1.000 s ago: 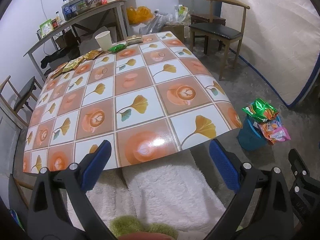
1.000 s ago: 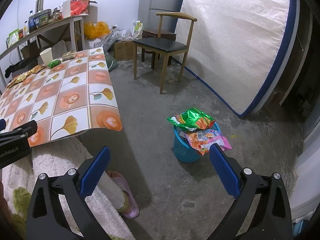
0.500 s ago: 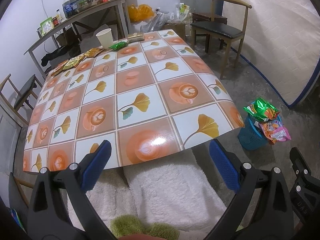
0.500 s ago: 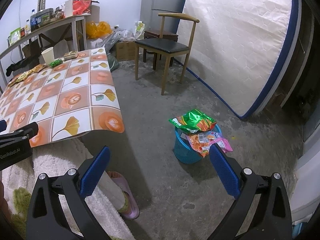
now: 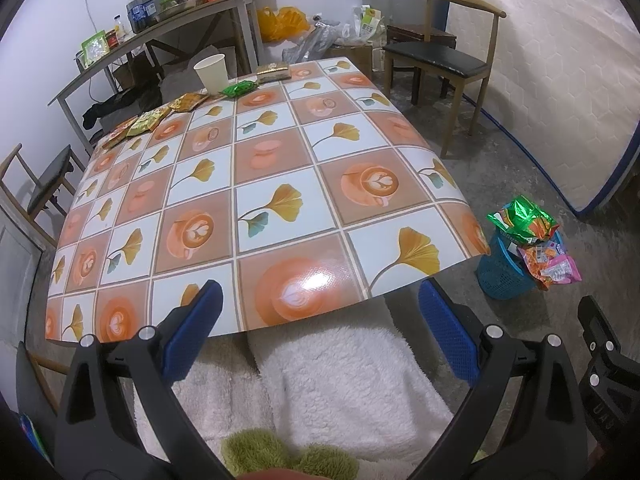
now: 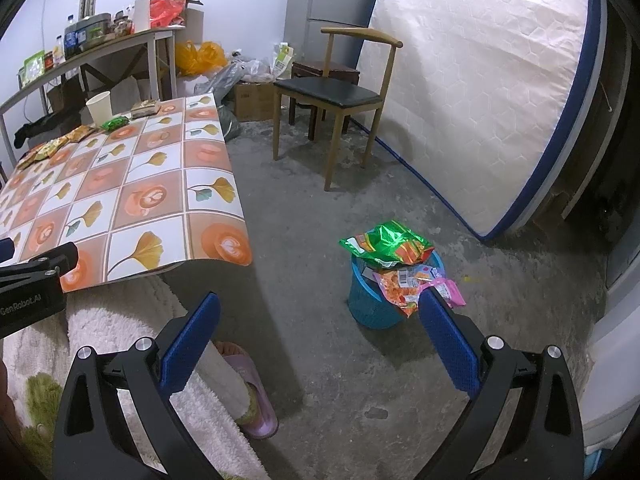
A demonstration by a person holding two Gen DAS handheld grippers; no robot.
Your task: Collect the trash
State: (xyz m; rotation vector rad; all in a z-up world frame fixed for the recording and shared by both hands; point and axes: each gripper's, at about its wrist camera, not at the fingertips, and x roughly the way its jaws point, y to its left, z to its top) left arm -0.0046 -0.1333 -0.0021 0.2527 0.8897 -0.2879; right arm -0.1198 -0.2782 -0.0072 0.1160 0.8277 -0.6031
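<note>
Left wrist view: your left gripper [image 5: 316, 326] hung spread and empty at the table [image 5: 280, 184] edge, your right gripper [image 6: 318, 338] likewise near the overfull blue bin [image 6: 370, 304]. Between pickups, I'd say; next, reach the wrappers [image 5: 160, 116] at the far edge, print unreadable.

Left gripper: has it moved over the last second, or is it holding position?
Yes, slightly. The left gripper has eased forward and up: the table edge now sits lower between its open jaws, and the paper cup looks a little nearer.
</note>
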